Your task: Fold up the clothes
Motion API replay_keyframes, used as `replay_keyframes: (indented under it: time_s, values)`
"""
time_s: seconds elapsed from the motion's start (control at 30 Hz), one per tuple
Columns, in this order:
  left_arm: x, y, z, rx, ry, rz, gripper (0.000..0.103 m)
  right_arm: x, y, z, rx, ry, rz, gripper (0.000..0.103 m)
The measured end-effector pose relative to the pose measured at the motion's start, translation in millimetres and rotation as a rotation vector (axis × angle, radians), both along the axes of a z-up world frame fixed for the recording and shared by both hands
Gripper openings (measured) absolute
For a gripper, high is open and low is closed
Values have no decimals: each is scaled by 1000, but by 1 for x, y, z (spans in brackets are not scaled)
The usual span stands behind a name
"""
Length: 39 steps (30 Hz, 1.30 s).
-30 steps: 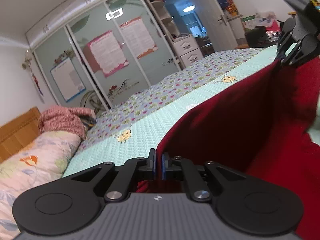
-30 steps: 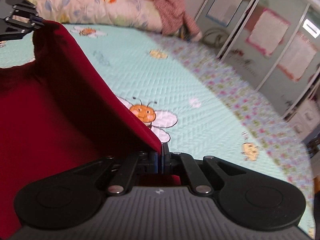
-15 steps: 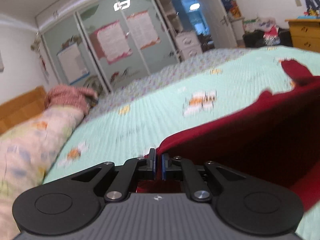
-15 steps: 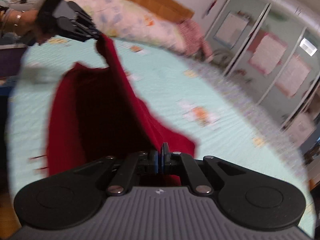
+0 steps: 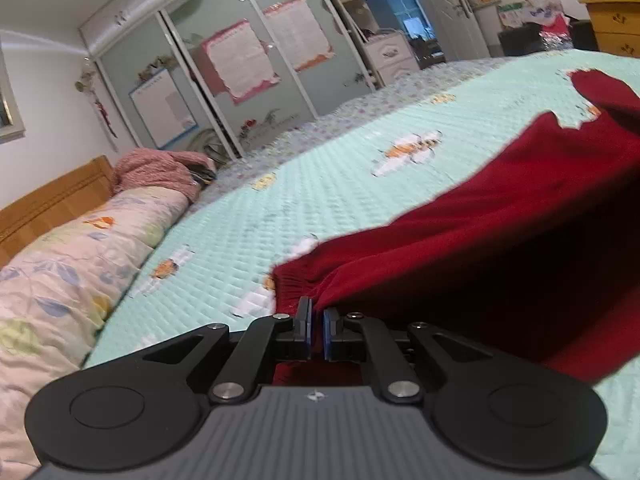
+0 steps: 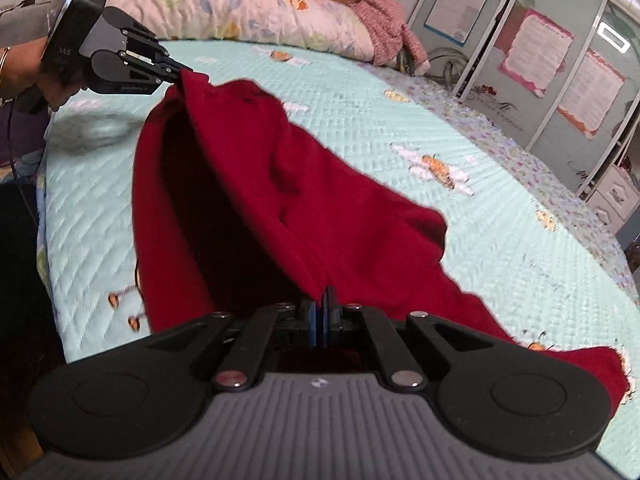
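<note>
Red garment [image 6: 320,208] stretched over bed [image 6: 500,240], left claw [image 6: 176,70] and right claw [image 6: 319,304] angled down, each pinching an edge

No readable text; wardrobe posters [image 5: 240,60] too blurred

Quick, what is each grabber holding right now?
Left gripper: closed on the red cloth.
Right gripper: closed on the same red cloth.

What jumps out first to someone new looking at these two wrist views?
A dark red garment is stretched over the mint bee-print bedspread, pinched at one edge by the left gripper and at another by the right gripper. Behind, a pink knitted bundle lies beside the floral quilt.
</note>
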State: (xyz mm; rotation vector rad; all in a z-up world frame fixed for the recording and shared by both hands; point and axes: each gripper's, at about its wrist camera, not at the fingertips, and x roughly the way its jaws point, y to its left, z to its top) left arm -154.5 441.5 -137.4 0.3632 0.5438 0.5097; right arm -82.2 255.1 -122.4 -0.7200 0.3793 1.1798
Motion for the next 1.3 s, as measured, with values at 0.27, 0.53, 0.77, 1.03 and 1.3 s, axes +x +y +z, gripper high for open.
replay_keyframes:
  time_s: [0.27, 0.53, 0.77, 1.03, 1.3]
  values:
    - [-4, 32, -19, -35, 64, 113, 10, -17, 26, 1, -51, 7, 74, 4]
    - [-35, 44, -31, -226, 21, 320, 78, -28, 32, -41, -142, 41, 84, 9]
    - [-54, 43, 0, -419, -90, 445, 78, -34, 23, -52, -96, 29, 47, 10]
    - [-44, 5, 36, -449, -101, 455, 78, -39, 15, -59, -54, -24, 18, 10]
    - [-24, -15, 53, -497, -70, 440, 78, -39, 13, -61, -30, -21, -24, 10]
